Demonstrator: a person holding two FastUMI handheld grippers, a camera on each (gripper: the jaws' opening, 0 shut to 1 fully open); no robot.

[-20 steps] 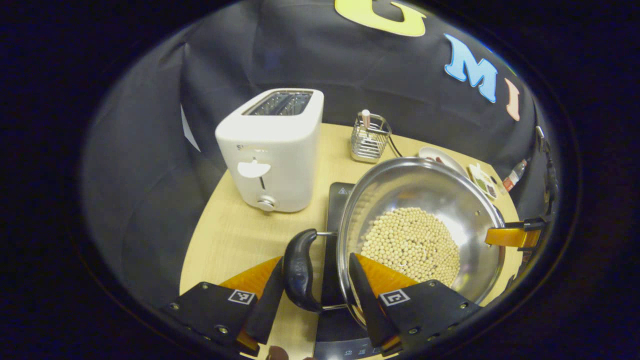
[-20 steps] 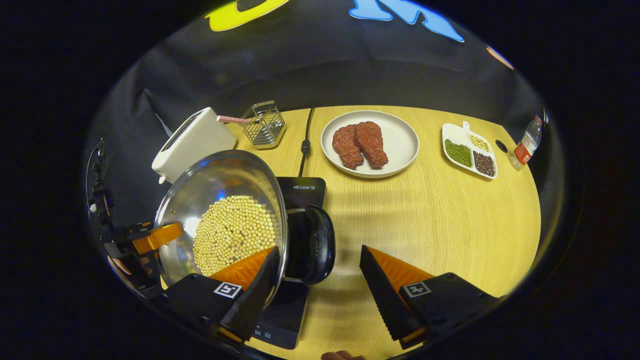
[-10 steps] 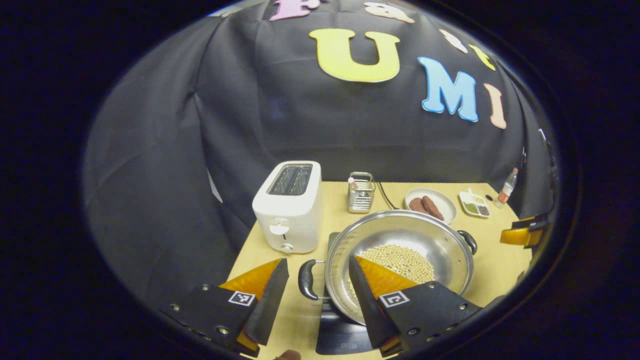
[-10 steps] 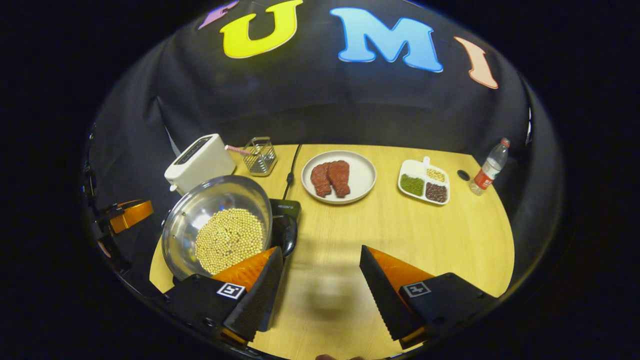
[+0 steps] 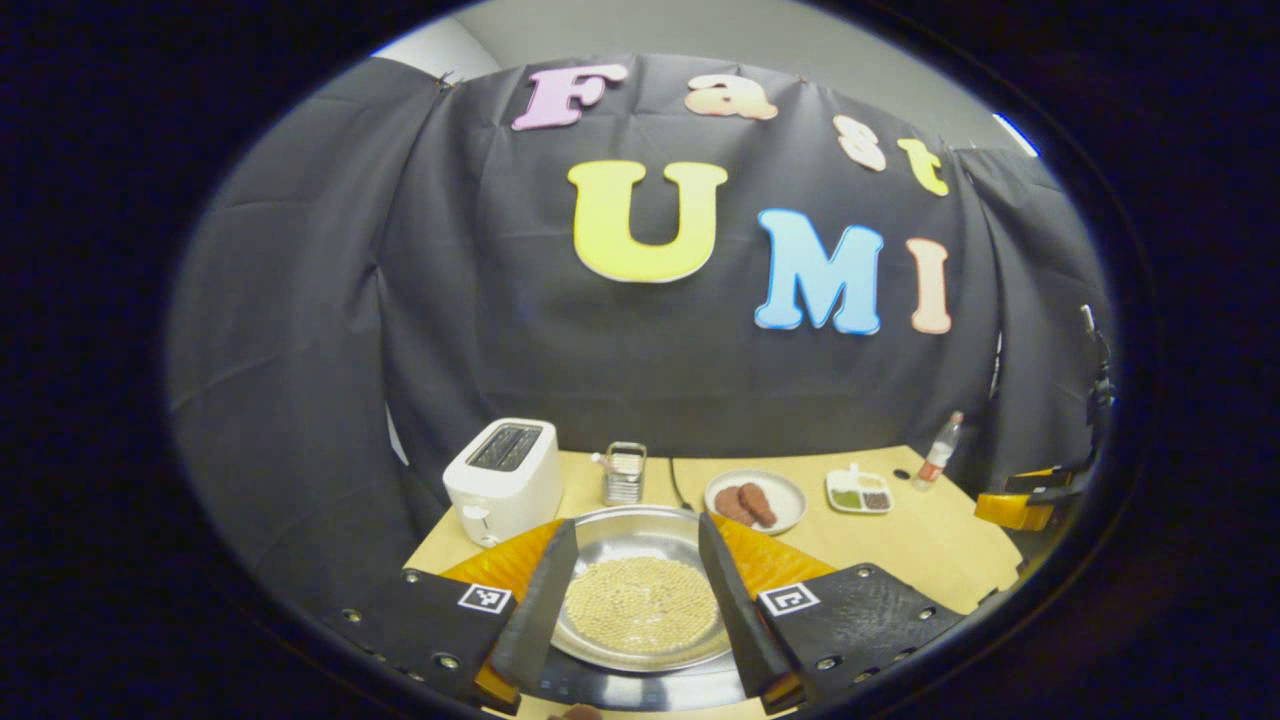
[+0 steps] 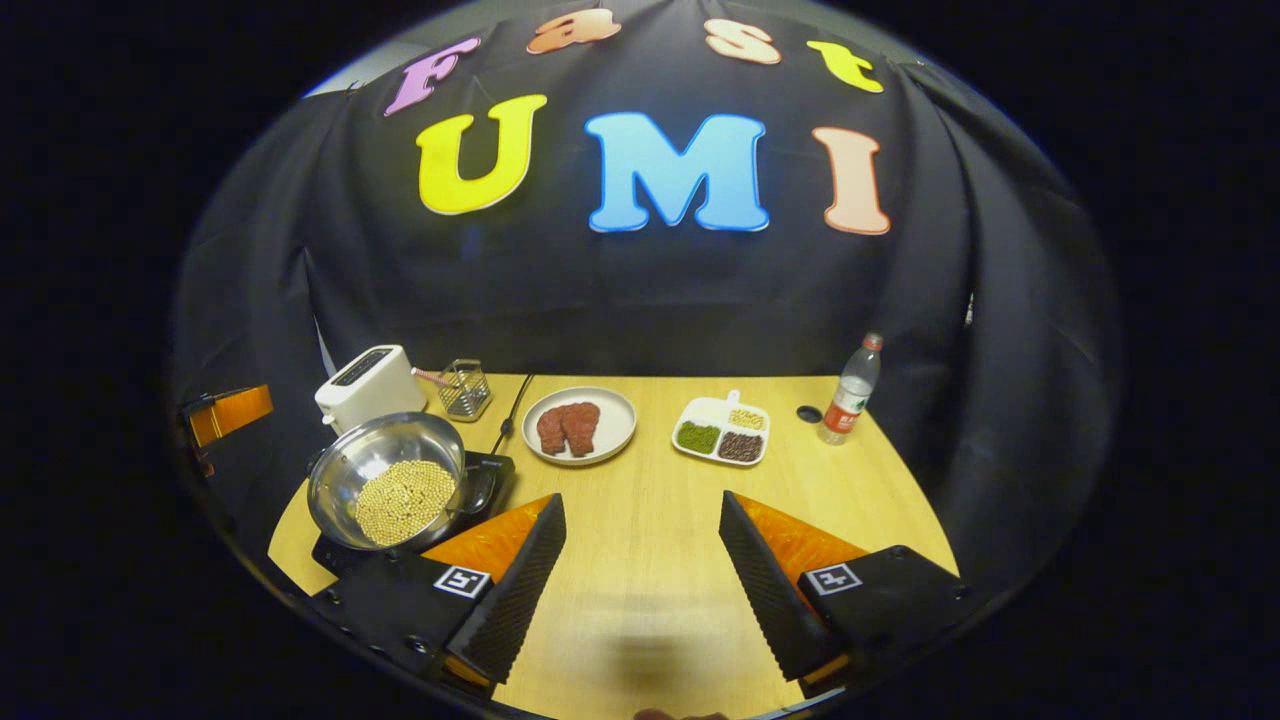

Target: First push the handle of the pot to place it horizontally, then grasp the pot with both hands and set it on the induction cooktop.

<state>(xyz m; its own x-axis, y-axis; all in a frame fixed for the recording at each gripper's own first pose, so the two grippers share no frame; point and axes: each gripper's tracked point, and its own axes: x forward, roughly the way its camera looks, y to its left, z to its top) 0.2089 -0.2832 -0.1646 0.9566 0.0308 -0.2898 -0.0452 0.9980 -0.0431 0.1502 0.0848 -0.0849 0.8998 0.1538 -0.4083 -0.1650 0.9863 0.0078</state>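
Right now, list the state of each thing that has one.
Pot: upright on the cooktop, holding beans, released.
Left gripper: open, empty.
Right gripper: open, empty.
Toaster: slots empty.
Plate: holds two pieces of meat.
Bottle: upright, capped.

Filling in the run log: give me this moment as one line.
pot: on induction cooktop | left hand-held gripper: open, off pot | right hand-held gripper: open, over table

Pot [image 6: 388, 482] of beans [image 6: 403, 500] on induction cooktop [image 6: 490, 474] at table's [image 6: 650, 520] left, toaster [image 6: 367, 386] and wire rack [image 6: 463, 389] behind it, meat plate [image 6: 580, 426], divided dish [image 6: 722, 431], bottle [image 6: 847, 392] rightward
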